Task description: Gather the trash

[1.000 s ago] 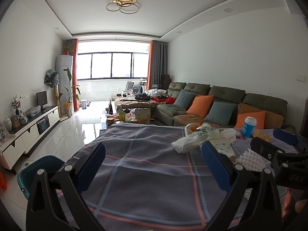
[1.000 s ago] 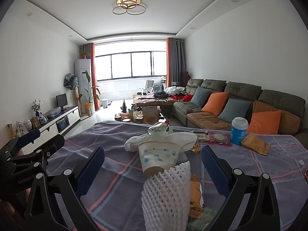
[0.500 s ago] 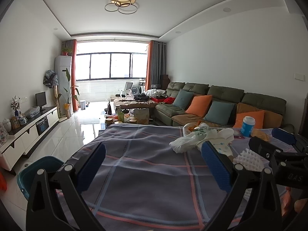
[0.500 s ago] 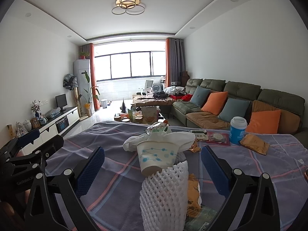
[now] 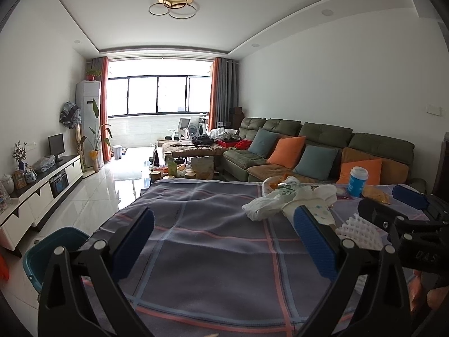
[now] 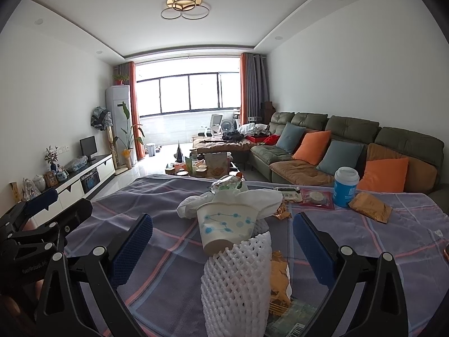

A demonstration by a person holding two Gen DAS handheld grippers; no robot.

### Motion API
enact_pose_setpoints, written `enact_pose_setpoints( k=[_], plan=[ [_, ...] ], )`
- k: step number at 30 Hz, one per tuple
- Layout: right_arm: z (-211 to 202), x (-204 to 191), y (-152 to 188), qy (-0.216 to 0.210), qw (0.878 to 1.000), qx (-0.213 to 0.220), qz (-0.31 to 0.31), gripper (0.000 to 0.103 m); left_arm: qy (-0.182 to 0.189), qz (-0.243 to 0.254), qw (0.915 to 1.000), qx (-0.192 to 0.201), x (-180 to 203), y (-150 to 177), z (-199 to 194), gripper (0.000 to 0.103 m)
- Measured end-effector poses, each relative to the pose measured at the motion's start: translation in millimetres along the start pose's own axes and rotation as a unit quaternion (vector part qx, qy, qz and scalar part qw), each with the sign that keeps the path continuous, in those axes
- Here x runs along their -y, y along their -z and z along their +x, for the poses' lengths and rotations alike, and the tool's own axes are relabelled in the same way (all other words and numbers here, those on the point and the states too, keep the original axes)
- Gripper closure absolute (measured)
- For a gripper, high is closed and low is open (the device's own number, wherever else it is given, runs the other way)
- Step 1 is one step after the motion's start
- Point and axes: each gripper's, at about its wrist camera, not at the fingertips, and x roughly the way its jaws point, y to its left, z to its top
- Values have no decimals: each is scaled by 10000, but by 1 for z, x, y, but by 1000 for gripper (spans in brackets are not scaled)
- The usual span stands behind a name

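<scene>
Trash lies on a table with a grey plaid cloth (image 6: 146, 196). A white foam fruit net (image 6: 235, 283) stands between my right gripper's fingers, with a dotted paper cup (image 6: 227, 224) tipped behind it, white tissues (image 6: 252, 196) and an orange wrapper (image 6: 279, 283) beside it. My right gripper (image 6: 223, 250) is open and empty around the net. My left gripper (image 5: 224, 241) is open and empty over bare cloth (image 5: 213, 252), left of the trash pile (image 5: 283, 202). The foam net also shows in the left wrist view (image 5: 359, 233).
A blue cup with a white lid (image 6: 345, 186), a gold pouch (image 6: 370, 206) and a red packet (image 6: 317, 196) lie at the table's far right. A teal bin (image 5: 53, 250) stands on the floor left of the table. A sofa (image 6: 350, 146) is behind.
Both grippers have drifted slightly; the views shift a little. Both stay open, and the trash has not moved.
</scene>
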Motion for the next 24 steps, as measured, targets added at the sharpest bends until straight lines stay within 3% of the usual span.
enact_pose_setpoints(
  k=[24],
  plan=[
    [8, 16, 8, -8, 9997, -91, 230, 4, 441, 217, 9983, -303, 25, 7, 13, 4]
  ],
)
